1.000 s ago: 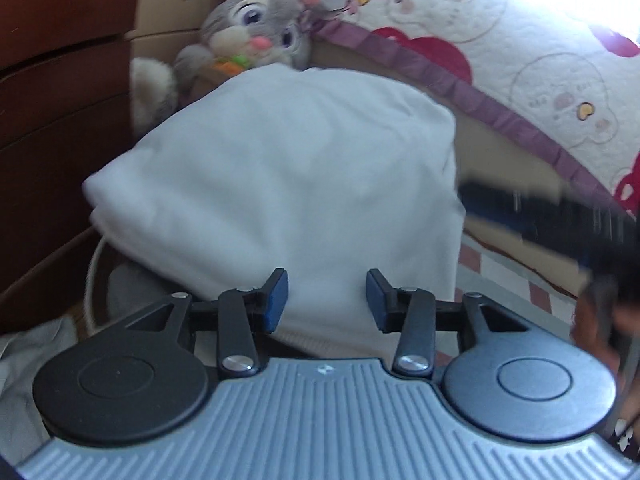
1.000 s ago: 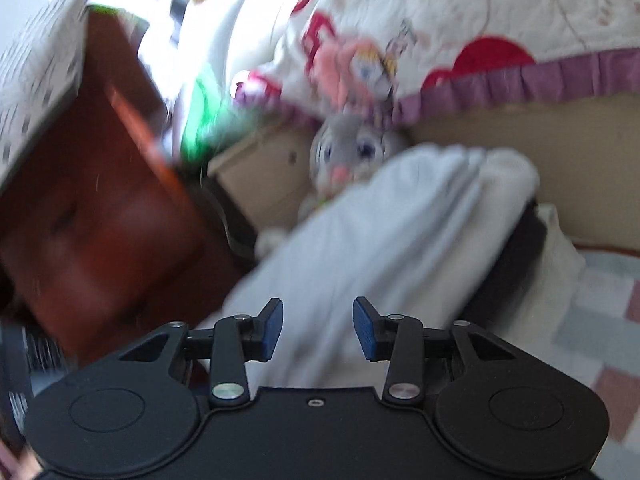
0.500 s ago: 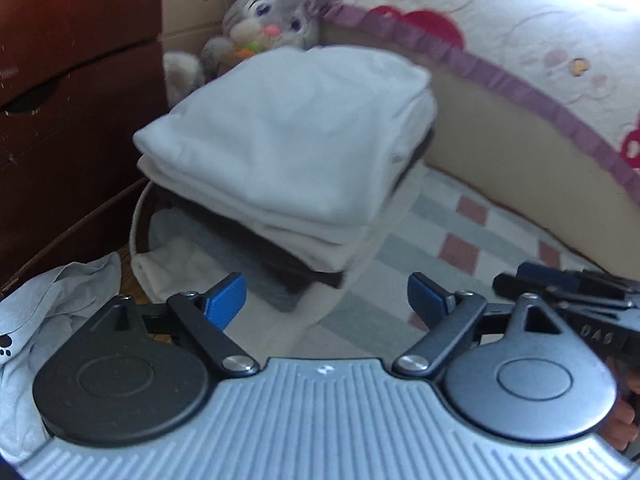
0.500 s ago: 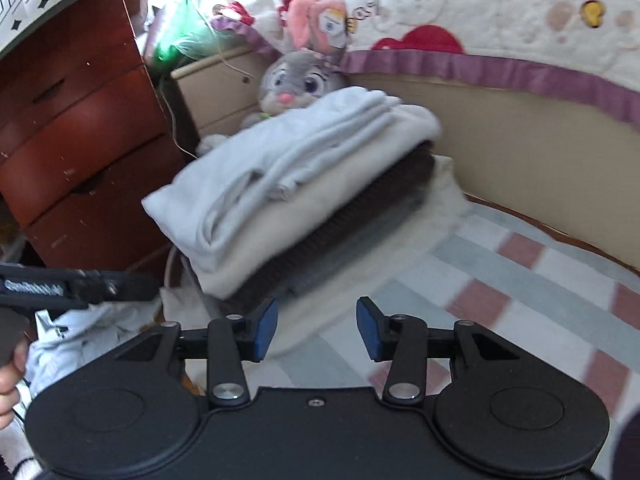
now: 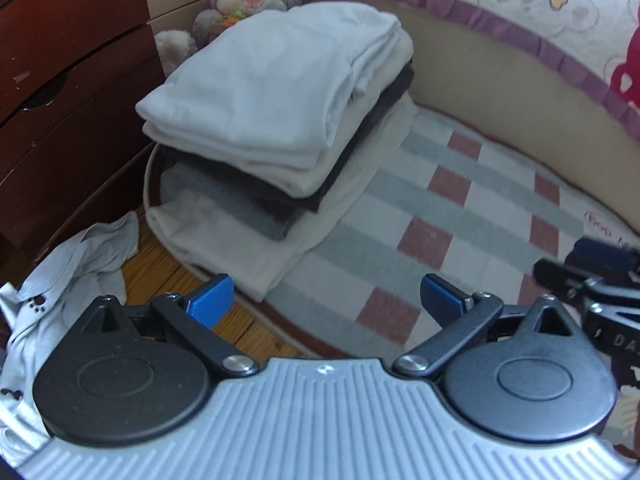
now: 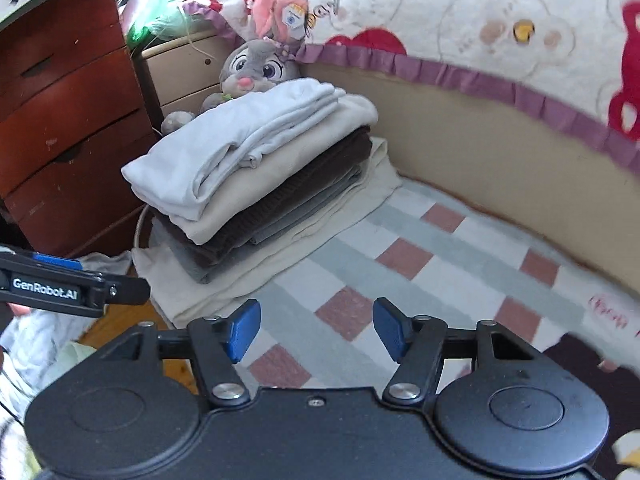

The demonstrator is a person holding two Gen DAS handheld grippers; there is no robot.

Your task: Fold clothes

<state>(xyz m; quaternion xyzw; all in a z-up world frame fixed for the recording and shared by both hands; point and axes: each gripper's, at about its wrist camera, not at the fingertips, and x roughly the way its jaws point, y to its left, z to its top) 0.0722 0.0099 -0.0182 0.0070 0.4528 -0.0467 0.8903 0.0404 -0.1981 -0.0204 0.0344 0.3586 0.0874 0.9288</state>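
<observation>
Both my tools now backed off from stack: left tool (image 5: 324, 298) jaws wide apart, right tool (image 6: 316, 330) apart, empty. White garment (image 5: 272, 80) lies folded atop stack on mat (image 5: 460, 208); crumpled shirt (image 5: 68, 264) on floor probably next.

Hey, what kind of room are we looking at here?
Probably a bedroom, perhaps a child's: a plush rabbit, a cartoon-print quilt draped over a bed edge, and a wooden chest of drawers beside the folded clothes stack.
</observation>
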